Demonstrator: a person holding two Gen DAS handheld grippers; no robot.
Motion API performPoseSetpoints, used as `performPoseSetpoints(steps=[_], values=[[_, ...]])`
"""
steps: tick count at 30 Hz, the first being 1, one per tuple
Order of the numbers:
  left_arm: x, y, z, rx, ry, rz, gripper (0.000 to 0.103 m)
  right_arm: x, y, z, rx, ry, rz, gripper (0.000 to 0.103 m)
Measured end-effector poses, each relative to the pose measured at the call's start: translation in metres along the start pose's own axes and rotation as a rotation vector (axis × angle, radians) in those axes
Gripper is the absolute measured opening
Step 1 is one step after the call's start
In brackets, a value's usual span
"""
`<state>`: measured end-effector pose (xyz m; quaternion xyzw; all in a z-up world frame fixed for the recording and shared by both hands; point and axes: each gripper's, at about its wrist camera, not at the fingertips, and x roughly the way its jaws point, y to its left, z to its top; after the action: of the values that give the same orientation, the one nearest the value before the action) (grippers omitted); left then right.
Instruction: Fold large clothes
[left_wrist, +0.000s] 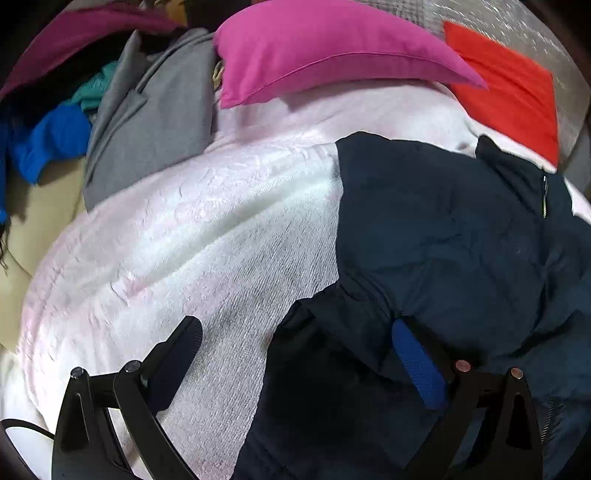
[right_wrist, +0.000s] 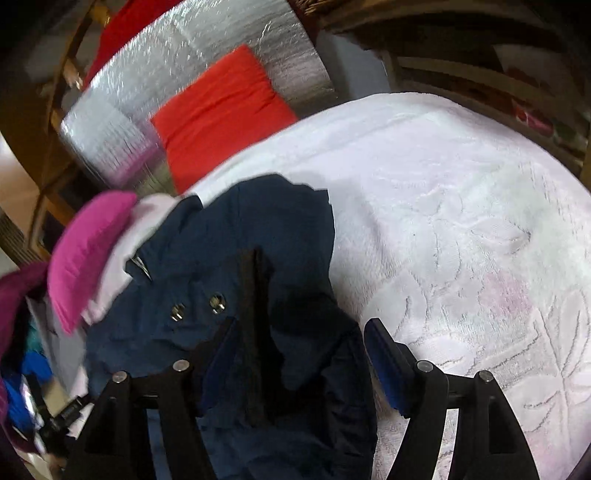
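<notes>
The navy jacket (left_wrist: 443, 229) lies on the pale blanket (left_wrist: 184, 229), and the step in hand looks like laying a folded part down. Next comes a fresh hold on an edge to fold again.

The left gripper (left_wrist: 295, 354) stands wide open: its left finger is over blanket, its right finger against the jacket's dark fold, which fills the right half of the gap; nothing is pinched.

The right gripper (right_wrist: 299, 354) is open too, jacket cloth lying loose between its fingers and blanket beyond its right finger.
</notes>
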<state>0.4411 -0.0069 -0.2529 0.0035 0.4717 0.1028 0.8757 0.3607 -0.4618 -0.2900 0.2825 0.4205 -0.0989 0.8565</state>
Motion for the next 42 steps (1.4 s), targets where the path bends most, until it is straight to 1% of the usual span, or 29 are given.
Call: performPoseSetpoints(steps=[1, 3, 4, 5, 7, 8, 9, 11, 12, 13, 15, 17, 19, 20, 23, 26, 29, 34, 39, 42], values=[[-0.003, -0.002, 0.001, 0.010, -0.010, 0.011, 0.102, -0.004, 0.005, -0.001, -0.015, -0.018, -0.011, 0.074], [-0.012, -0.004, 0.003, 0.026, -0.042, 0.020, 0.102, -0.019, 0.015, -0.003, -0.061, -0.085, -0.009, 0.074], [-0.016, -0.004, 0.002, 0.026, -0.054, 0.017, 0.102, -0.030, 0.028, -0.006, -0.117, -0.142, -0.009, 0.074], [-0.020, -0.004, 0.002, 0.024, -0.069, 0.015, 0.102, -0.037, 0.038, -0.009, -0.163, -0.176, -0.004, 0.074], [-0.029, -0.006, 0.002, 0.033, -0.106, 0.017, 0.102, -0.042, 0.058, -0.018, -0.247, -0.197, 0.025, 0.074], [-0.034, -0.008, 0.002, 0.044, -0.131, 0.022, 0.102, -0.038, 0.066, -0.023, -0.279, -0.177, 0.042, 0.074], [-0.039, -0.010, 0.002, 0.059, -0.156, 0.028, 0.102, -0.030, 0.075, -0.028, -0.308, -0.134, 0.059, 0.074], [-0.049, -0.012, 0.002, 0.082, -0.197, 0.024, 0.102, -0.011, 0.083, -0.036, -0.318, -0.053, 0.081, 0.073], [-0.053, -0.013, 0.000, 0.094, -0.216, 0.016, 0.102, -0.001, 0.085, -0.041, -0.322, -0.001, 0.083, 0.073], [-0.056, -0.014, 0.000, 0.101, -0.229, 0.010, 0.102, 0.013, 0.087, -0.045, -0.331, 0.068, 0.063, 0.074], [-0.066, -0.015, -0.004, 0.120, -0.255, -0.006, 0.102, 0.014, 0.088, -0.048, -0.343, 0.061, 0.046, 0.074], [-0.074, -0.014, -0.008, 0.145, -0.279, -0.021, 0.102, 0.006, 0.087, -0.044, -0.319, 0.069, 0.065, 0.074], [-0.083, -0.013, -0.016, 0.167, -0.298, -0.026, 0.102, -0.005, 0.080, -0.040, -0.265, 0.053, 0.106, 0.074], [-0.089, -0.012, -0.021, 0.180, -0.308, -0.033, 0.102, -0.011, 0.076, -0.038, -0.242, 0.047, 0.114, 0.074], [-0.102, -0.007, -0.035, 0.204, -0.317, -0.048, 0.102, -0.029, 0.066, -0.034, -0.216, 0.033, 0.103, 0.074], [-0.117, 0.000, -0.052, 0.221, -0.335, -0.056, 0.102, -0.052, 0.054, -0.036, -0.201, 0.010, 0.096, 0.074], [-0.132, 0.008, -0.070, 0.237, -0.353, -0.064, 0.102, -0.071, 0.047, -0.044, -0.196, -0.005, 0.092, 0.074], [-0.148, 0.015, -0.093, 0.260, -0.370, -0.071, 0.102, -0.099, 0.047, -0.059, -0.208, -0.040, 0.097, 0.074], [-0.158, 0.025, -0.112, 0.259, -0.362, -0.082, 0.102, -0.120, 0.041, -0.083, -0.167, -0.043, 0.127, 0.074], [-0.161, 0.031, -0.124, 0.258, -0.353, -0.082, 0.102, -0.133, 0.040, -0.102, -0.167, -0.043, 0.140, 0.074]])
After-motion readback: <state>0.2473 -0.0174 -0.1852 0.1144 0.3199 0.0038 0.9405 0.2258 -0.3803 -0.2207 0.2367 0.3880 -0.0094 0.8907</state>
